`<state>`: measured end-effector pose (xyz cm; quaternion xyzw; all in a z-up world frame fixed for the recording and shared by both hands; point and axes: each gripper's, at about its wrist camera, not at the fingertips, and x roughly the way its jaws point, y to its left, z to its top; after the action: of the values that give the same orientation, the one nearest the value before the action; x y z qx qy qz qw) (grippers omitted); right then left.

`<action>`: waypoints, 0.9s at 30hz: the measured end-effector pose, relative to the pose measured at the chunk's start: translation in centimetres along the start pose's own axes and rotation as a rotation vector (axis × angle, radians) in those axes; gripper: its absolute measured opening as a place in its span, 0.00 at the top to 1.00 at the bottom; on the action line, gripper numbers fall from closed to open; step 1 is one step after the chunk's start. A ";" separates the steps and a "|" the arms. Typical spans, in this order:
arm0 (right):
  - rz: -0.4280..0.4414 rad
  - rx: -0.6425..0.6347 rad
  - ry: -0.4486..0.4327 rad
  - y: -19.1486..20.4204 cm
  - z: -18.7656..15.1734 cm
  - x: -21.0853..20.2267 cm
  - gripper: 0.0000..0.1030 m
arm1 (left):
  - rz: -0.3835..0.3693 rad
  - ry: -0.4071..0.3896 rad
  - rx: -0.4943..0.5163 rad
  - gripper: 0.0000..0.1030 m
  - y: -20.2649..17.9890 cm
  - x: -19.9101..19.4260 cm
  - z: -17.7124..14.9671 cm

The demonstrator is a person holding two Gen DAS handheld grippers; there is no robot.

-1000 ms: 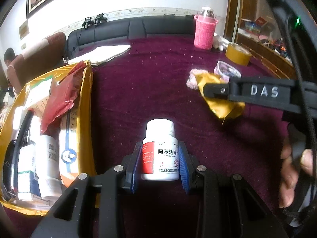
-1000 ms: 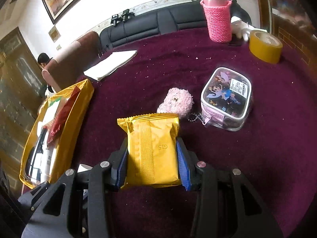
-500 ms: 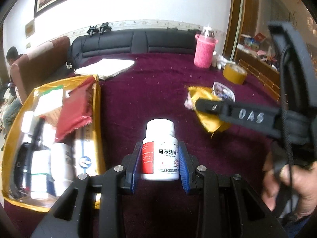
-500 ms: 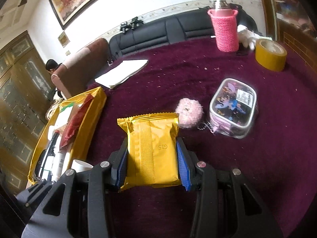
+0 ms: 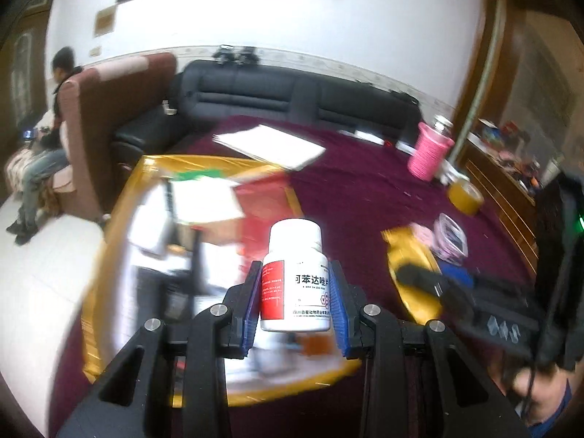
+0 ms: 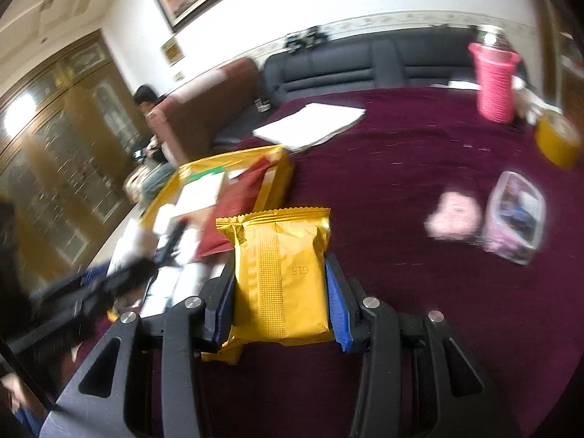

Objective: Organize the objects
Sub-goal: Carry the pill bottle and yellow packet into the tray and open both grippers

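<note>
White pill bottle (image 5: 295, 277) clamped btwn left hand-held gripper (image 5: 295, 292) pads (upright).

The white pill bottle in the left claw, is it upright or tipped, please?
Upright: the pill bottle stands cap up between the left claw's blue pads, label reading level.

- The white plastic medicine bottle (image 5: 295, 277) with a red-and-white label bears black Chinese characters, partly hidden: 苯达唑; the smaller print is too small to read
- The yellow foil snack packet (image 6: 281, 277) bears the embossed mark "G15", seen upside down
</note>
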<state>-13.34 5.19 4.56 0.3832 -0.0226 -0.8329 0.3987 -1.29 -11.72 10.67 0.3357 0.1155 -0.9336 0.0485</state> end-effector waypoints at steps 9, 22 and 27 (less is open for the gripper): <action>0.042 -0.147 0.110 8.4 -0.1 5.5 0.59 | 0.074 0.064 -0.061 0.71 9.6 3.4 4.5; -0.007 -0.187 0.179 11.5 0.5 11.3 0.59 | 0.114 0.170 -0.116 0.71 14.2 11.3 6.1; -0.010 -0.186 0.188 11.9 0.5 12.6 0.59 | 0.118 0.182 -0.134 0.71 14.9 12.0 6.6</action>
<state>-10.87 -11.65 1.17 0.4208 0.0942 -0.7939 0.4288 -12.08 -28.00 5.26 0.4212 0.1618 -0.8849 0.1152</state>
